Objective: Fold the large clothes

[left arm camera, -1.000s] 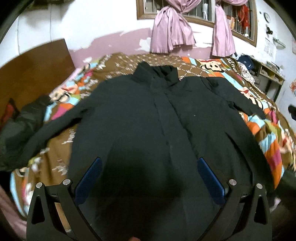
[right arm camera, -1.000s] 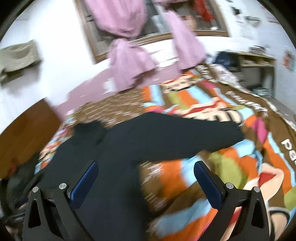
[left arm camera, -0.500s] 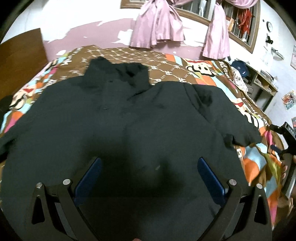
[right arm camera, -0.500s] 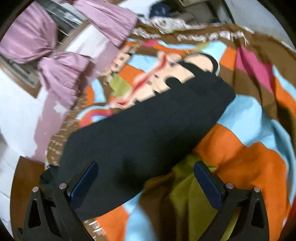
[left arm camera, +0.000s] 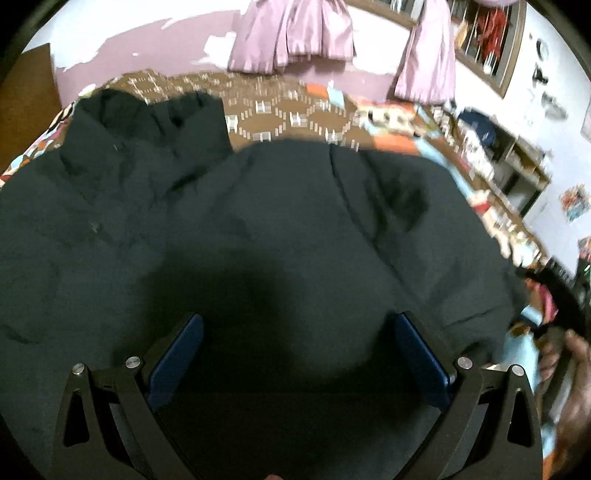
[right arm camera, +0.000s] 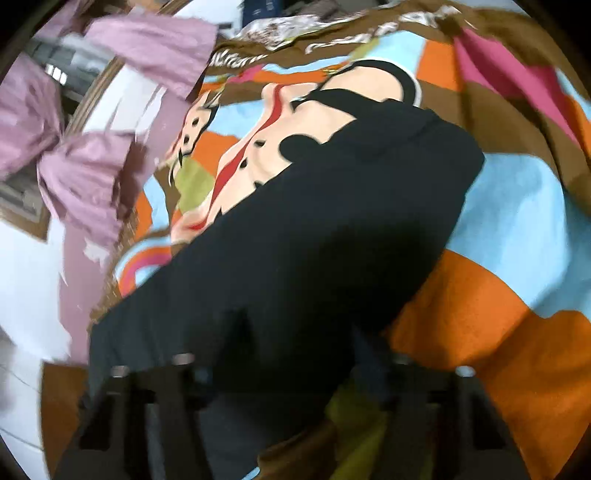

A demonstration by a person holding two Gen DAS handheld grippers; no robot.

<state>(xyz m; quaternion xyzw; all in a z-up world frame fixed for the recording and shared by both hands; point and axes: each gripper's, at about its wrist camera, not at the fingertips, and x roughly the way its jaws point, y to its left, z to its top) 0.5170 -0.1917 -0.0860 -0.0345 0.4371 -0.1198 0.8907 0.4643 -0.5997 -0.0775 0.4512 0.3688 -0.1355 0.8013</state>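
Dark, near-black padded jacket [left arm camera: 280, 221] spread flat, front up, across a bed covered by a brown, orange, blue and pink cartoon-print blanket [right arm camera: 509, 206]. Left wrist view: the left gripper [left arm camera: 295, 354] hovers over the jacket's body with its jaws spread wide, the blue pads [left arm camera: 177, 354] well apart and nothing between them; the collar lies toward the upper left, and brown patterned bedding shows beyond the shoulder line. Pink gathered curtains [left arm camera: 291, 33] hang at a wood-framed window on the far wall, and an open shelf unit [left arm camera: 517, 162] stands to the right of the bed. A hand [left arm camera: 576, 380] appears at the right edge of this view. Right wrist view: one black sleeve [right arm camera: 314, 240] runs diagonally over the blanket, its cuff end toward the upper right. The right gripper [right arm camera: 291, 373], blurred, sits low at the near part of the sleeve; its jaws are closing with sleeve cloth between them. Whether the pads already press the cloth cannot be told through the blur.
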